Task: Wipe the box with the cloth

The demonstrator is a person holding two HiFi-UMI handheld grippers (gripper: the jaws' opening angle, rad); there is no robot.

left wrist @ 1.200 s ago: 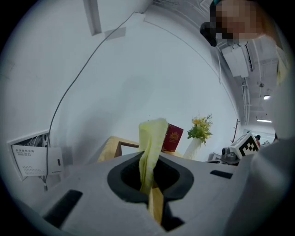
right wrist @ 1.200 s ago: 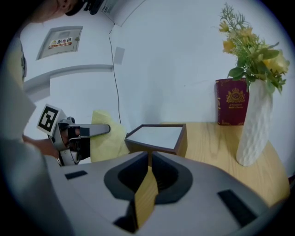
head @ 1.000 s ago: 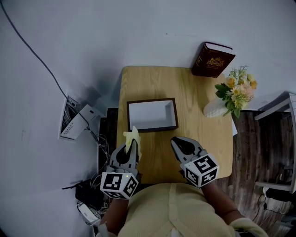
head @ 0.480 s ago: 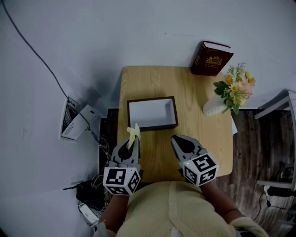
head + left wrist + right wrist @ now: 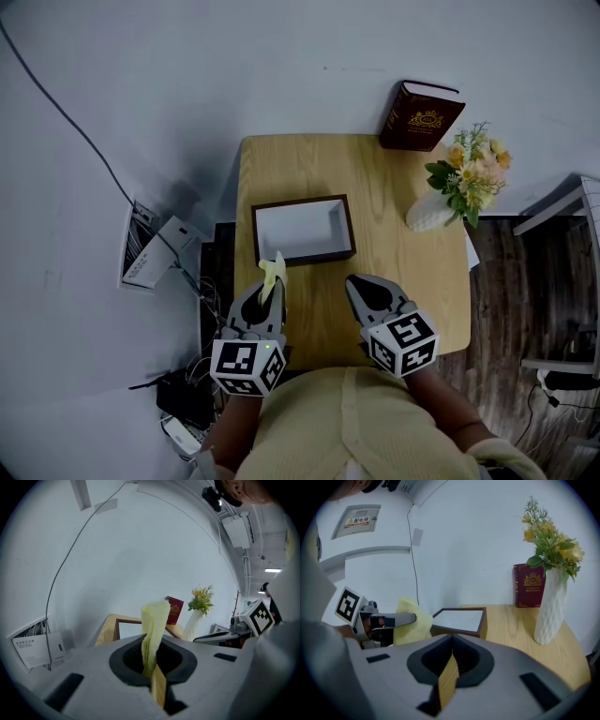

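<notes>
The box (image 5: 302, 230), a dark brown frame with a white inside, lies on the wooden table (image 5: 403, 281); it also shows in the left gripper view (image 5: 127, 624) and in the right gripper view (image 5: 461, 620). My left gripper (image 5: 272, 287) (image 5: 153, 666) is shut on a yellow cloth (image 5: 272, 272) (image 5: 153, 620) (image 5: 412, 623), which sticks out past its tips just short of the box's near edge. My right gripper (image 5: 354, 283) (image 5: 451, 656) hovers over the table to the right of the box's near corner. Its jaws have just closed the last bit, with nothing between them.
A dark red book (image 5: 420, 117) stands at the table's far right corner. A white vase (image 5: 429, 214) with flowers (image 5: 466, 173) stands at the right edge. Cables and a wall socket panel (image 5: 150, 248) lie left of the table.
The left gripper with the cloth has crept slightly towards the box. The right gripper has stayed where it was.
</notes>
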